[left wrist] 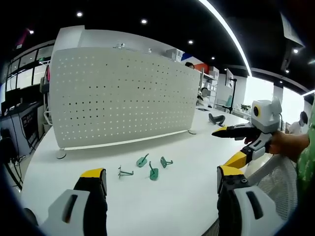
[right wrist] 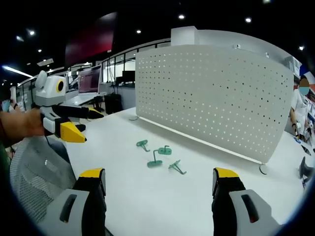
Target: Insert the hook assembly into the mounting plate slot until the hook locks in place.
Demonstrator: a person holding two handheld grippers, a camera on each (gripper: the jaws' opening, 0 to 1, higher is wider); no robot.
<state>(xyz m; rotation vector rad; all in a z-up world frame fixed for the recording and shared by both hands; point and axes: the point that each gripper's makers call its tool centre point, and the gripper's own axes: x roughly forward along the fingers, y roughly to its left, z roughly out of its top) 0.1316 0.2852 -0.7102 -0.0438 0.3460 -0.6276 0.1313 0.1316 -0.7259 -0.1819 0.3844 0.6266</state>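
Hooks (left wrist: 147, 167) lie before the pegboard (left wrist: 123, 98); their shapes stay unclear.

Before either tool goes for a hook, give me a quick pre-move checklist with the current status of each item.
1. Left tool open, holding nothing: ok.
2. Right tool open, holding nothing: ok.
3. Green hooks and grey hook loose on the table, apart from both tools: ok.
4. Pegboard upright on its feet, holes facing the tools: ok.
5. Any hook already on the pegboard: none seen, not ok.
6. Which hole fits: cannot tell.
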